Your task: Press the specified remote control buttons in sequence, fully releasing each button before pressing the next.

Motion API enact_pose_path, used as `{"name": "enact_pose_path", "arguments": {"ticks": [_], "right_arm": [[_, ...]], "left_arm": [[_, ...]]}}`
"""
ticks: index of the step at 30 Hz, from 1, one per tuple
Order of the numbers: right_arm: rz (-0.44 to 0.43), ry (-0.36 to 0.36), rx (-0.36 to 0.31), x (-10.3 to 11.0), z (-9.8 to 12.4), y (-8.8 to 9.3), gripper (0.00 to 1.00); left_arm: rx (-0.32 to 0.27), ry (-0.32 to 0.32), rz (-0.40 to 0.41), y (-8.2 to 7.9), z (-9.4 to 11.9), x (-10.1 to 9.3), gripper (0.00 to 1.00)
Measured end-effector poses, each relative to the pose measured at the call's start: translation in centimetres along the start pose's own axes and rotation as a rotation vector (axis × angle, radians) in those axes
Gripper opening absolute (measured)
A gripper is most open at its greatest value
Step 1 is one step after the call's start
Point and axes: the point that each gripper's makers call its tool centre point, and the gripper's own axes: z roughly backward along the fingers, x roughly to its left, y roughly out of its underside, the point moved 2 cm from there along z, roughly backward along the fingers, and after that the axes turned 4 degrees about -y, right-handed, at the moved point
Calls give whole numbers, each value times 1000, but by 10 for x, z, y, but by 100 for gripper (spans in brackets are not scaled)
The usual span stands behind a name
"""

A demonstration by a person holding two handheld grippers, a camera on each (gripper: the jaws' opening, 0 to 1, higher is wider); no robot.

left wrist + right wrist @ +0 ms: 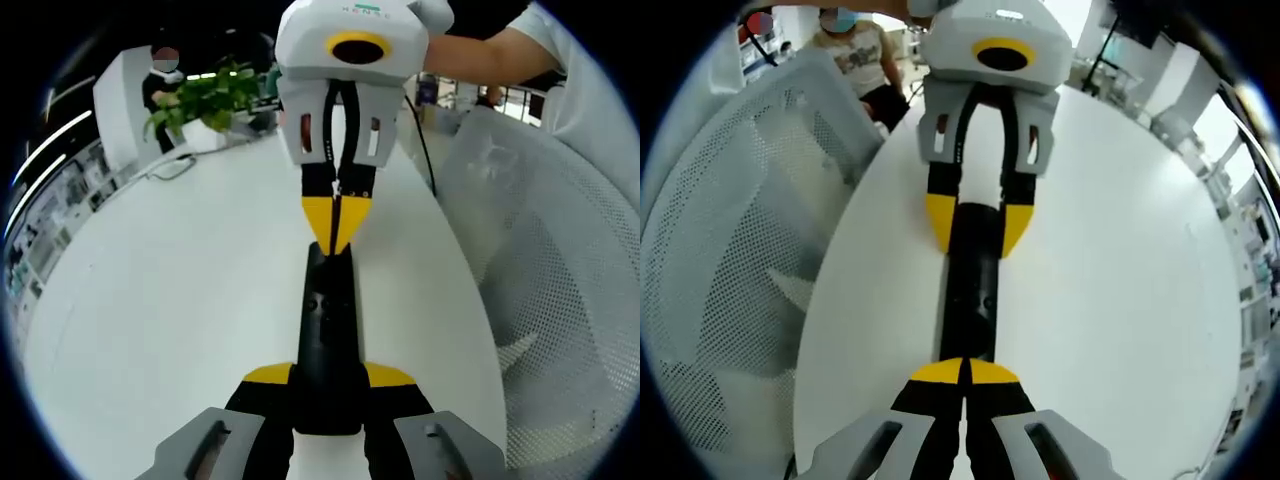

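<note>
One mesh chair [730,250] at left, right gripper view. One black remote [970,290] flat on one white table [1120,280]. Left gripper [975,225] jaws clamp remote's far end. Right gripper [965,375] jaws closed together, empty, tips on near end.

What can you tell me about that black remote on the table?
The remote is a slim black bar, plastic by its look, lying flat on the white table. A few small dark buttons sit along its top face. The left gripper clamps one end between its yellow-tipped jaws. At the other end the right gripper, jaws shut to a point, has its tips at the top face.
</note>
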Motion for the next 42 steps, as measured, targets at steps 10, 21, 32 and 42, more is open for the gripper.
{"name": "enact_pose_path", "arguments": {"ticks": [10,21,32,42], "right_arm": [[8,23,-19,-2,9,-7,0],[21,41,-33,-6,15,-15,0],[21,35,-37,-7,12,-16,0],[20,25,-38,-6,6,-17,0]], "left_arm": [[0,1,2,1,0,0,24],[3,-1,1,1,0,0,24],[1,0,3,1,0,1,24],[-1,0,4,1,0,1,24]]}}
